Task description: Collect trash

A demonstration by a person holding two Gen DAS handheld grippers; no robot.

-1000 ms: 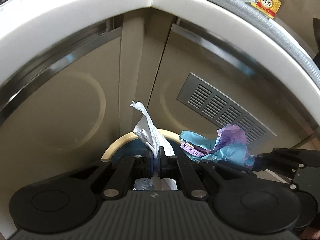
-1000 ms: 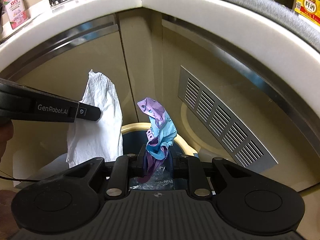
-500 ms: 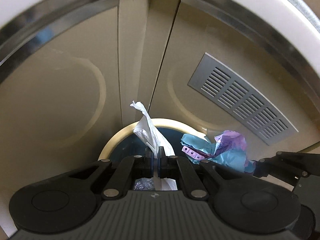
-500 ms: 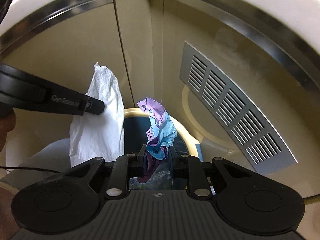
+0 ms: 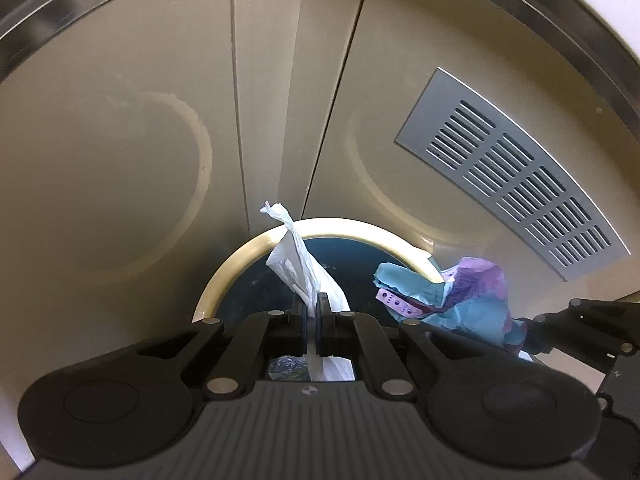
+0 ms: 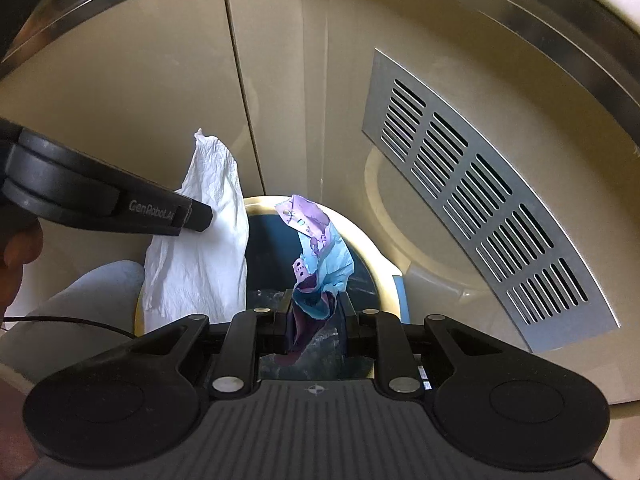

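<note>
From the left wrist, the left gripper (image 5: 311,312) has its fingers pinched almost together on a white tissue (image 5: 304,268), a thin, crinkled sheet twisted to a point at its top. It hangs over the round bin (image 5: 224,276), whose cream rim rings a dark, glossy liner. Paper this light and limp will flutter and could tear; the bunched middle, where it is held now, seems the safest place to grip. To the right, a crumpled blue-and-purple wrapper (image 5: 472,300) sticks out from the right gripper (image 5: 524,334).

From the right wrist, the right gripper's fingers stand a little apart, closed on the wrapper's scrunched lower end above the bin's opening. The wrapper looks like a thin printed film, springy and a bit slick, likely to slip unless held by its wadded part. Behind stand smooth beige cabinet panels (image 6: 120,100) and a slotted metal vent grille (image 6: 480,200).
</note>
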